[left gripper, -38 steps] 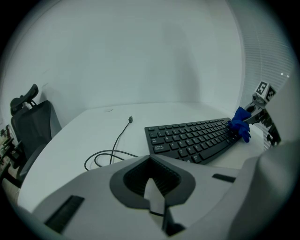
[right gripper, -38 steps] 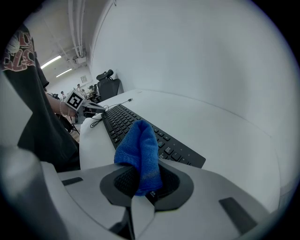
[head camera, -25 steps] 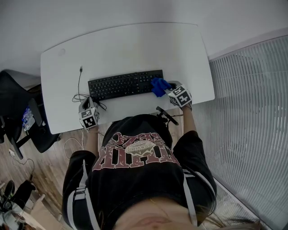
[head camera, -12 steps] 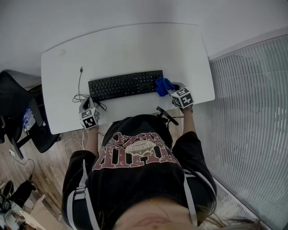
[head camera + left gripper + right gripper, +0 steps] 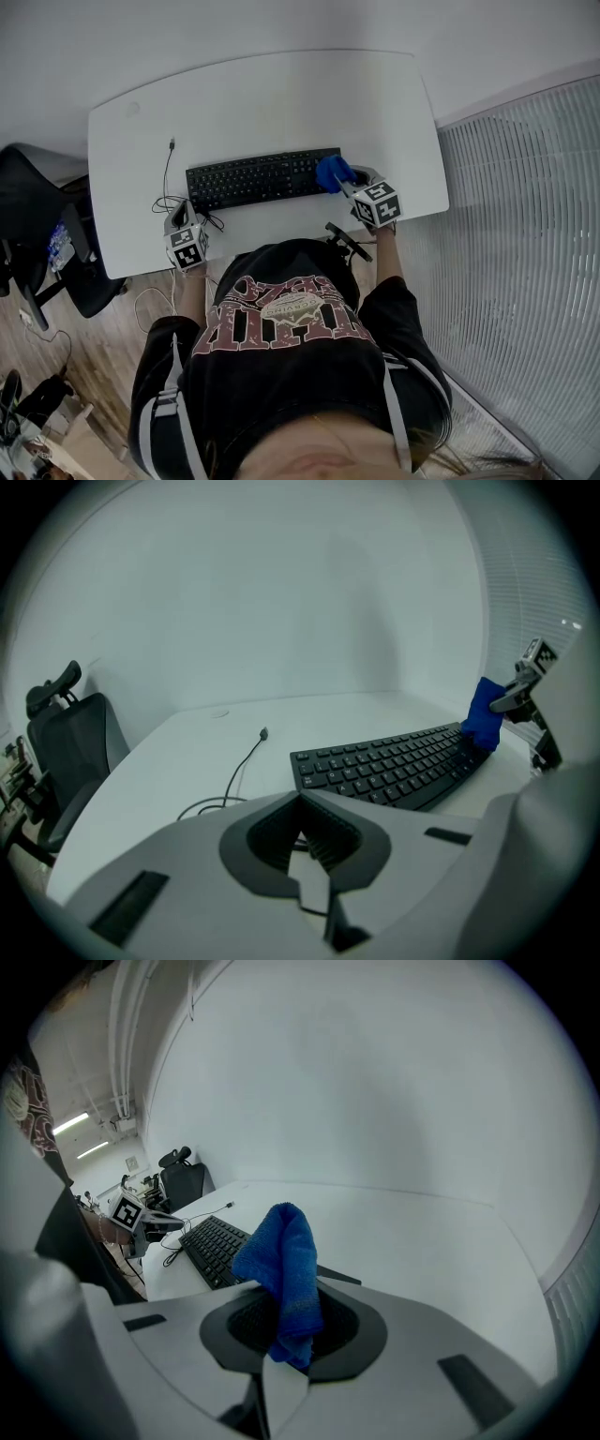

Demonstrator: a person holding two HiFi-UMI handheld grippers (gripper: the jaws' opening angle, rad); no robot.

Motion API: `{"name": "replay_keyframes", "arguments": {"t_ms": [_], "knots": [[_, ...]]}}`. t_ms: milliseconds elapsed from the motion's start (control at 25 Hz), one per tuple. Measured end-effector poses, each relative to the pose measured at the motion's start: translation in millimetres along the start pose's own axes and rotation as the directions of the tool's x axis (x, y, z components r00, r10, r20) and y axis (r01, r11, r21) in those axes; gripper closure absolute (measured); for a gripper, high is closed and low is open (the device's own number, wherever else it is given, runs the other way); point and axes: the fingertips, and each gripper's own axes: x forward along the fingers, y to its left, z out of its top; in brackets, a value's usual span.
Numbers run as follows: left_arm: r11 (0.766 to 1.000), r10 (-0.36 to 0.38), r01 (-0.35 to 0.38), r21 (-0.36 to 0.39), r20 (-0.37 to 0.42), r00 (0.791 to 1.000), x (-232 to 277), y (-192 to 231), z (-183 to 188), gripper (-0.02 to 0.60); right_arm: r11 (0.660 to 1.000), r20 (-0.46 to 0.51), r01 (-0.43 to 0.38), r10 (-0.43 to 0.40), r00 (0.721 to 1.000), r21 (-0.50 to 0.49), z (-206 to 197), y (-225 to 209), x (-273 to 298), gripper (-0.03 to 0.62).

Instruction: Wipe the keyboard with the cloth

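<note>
A black keyboard (image 5: 258, 177) lies across the middle of the white desk (image 5: 262, 103); it also shows in the left gripper view (image 5: 394, 766) and the right gripper view (image 5: 214, 1246). My right gripper (image 5: 349, 185) is shut on a bunched blue cloth (image 5: 333, 173), held at the keyboard's right end. The cloth (image 5: 281, 1274) stands up between the jaws, and from the left it is the blue lump (image 5: 485, 714) at the far end. My left gripper (image 5: 187, 217) hovers at the desk's near left edge, jaws shut and empty (image 5: 305, 841).
A thin black cable (image 5: 169, 183) runs from the keyboard's left end and coils near my left gripper. A dark office chair (image 5: 42, 239) stands left of the desk. A small black object (image 5: 347, 241) sits at the near desk edge. Ribbed flooring lies to the right.
My right gripper has shifted slightly with the cloth at the keyboard's right end, lifting and tilting it a little. The left gripper has stayed put.
</note>
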Motion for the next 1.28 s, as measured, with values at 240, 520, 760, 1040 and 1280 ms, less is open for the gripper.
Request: {"name": "replay_keyframes", "arguments": {"t_ms": [240, 520, 760, 1040, 1280], "knots": [[0.999, -0.045, 0.045, 0.007, 0.026, 0.999, 1.6, -16.1, 12.3, 0.548, 0.999, 0.045, -0.016, 0.018, 0.999, -0.035, 26.1, 19.9, 11.2, 0.53], [0.991, -0.121, 0.117, 0.068, 0.051, 0.991, 9.8, -55.0, 31.6, 0.548, 0.996, 0.084, -0.055, 0.062, 0.995, -0.074, 52.6, 40.9, 28.1, 0.53], [0.977, -0.196, 0.186, 0.099, 0.103, 0.975, 10.3, -89.8, 61.8, 0.549, 0.991, 0.115, -0.075, 0.088, 0.989, -0.115, 79.1, 59.9, 34.9, 0.53], [0.961, -0.266, 0.25, 0.114, 0.162, 0.95, 2.4, -119.9, 97.8, 0.548, 0.986, 0.157, -0.096, 0.118, 0.98, -0.137, 107.5, 80.9, 40.6, 0.53], [0.949, -0.311, 0.291, 0.119, 0.218, 0.925, -7.8, -137.2, 124.5, 0.549, 0.984, 0.21, -0.106, 0.134, 0.968, -0.141, 130.7, 95.8, 42.2, 0.53]]}}
